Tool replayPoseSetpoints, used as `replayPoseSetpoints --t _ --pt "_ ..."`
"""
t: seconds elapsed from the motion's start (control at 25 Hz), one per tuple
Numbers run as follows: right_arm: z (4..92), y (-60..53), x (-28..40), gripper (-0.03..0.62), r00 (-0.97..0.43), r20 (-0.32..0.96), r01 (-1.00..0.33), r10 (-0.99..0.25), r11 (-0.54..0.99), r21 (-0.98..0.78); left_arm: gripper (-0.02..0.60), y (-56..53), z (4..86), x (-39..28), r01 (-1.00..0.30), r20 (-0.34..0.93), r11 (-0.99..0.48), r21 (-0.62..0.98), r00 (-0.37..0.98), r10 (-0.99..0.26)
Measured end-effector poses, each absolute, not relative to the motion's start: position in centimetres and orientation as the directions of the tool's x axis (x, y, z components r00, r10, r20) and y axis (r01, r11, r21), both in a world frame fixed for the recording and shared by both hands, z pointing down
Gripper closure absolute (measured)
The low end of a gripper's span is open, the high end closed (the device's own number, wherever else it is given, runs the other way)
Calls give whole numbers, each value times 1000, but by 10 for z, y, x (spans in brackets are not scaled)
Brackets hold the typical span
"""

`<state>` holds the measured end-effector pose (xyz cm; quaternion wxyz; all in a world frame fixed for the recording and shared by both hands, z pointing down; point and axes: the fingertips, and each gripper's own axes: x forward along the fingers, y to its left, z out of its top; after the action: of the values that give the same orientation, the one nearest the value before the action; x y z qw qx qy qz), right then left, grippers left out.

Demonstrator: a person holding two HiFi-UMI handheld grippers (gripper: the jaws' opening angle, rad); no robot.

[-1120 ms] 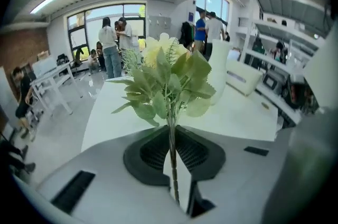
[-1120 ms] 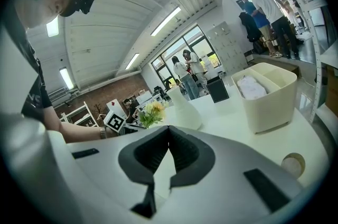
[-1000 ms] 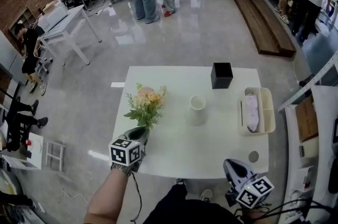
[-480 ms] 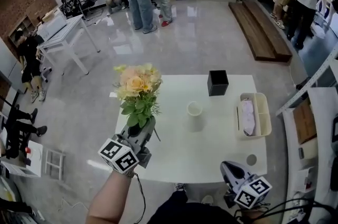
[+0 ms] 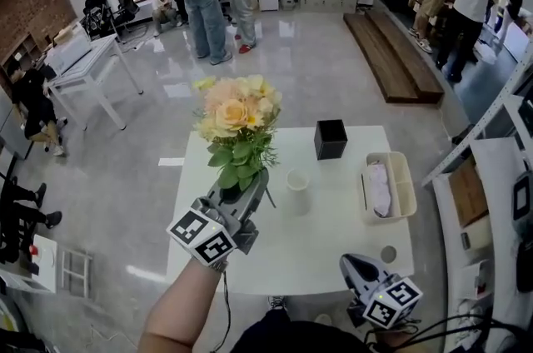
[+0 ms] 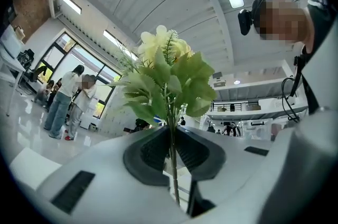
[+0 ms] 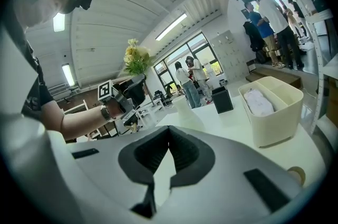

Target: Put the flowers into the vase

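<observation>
A bouquet of pale yellow and peach flowers with green leaves stands upright in the air, left of the white vase. My left gripper is shut on its stems, well above the white table. In the left gripper view one thin stem runs between the closed pads and the leaves fill the centre. My right gripper hangs low at the table's near right edge, shut with nothing in it. The right gripper view shows the bouquet, the vase and that gripper's tips meeting.
A black box stands at the table's far edge behind the vase. A cream bin holding a cloth sits at the right, with a small tape roll nearer me. Several people stand on the floor beyond.
The left gripper has lifted the bouquet high off the table and carried it right, nearer the vase, tipping it upright. The right gripper has stayed put.
</observation>
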<state>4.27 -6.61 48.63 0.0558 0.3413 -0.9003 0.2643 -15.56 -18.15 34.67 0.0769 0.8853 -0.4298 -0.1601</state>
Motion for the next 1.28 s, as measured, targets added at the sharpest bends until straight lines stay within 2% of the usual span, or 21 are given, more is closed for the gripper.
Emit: replayPoseSetpoints --t 0.6,1.28 --pt "499 -65 49 591 -681 328 -720 -654 517 -464 540 -232 347 -127 -725 -304 -665 180 602 -739" --pt "511 -80 54 591 -630 370 -758 -683 439 -482 537 -235 403 -107 -712 -212 -692 120 663 -718"
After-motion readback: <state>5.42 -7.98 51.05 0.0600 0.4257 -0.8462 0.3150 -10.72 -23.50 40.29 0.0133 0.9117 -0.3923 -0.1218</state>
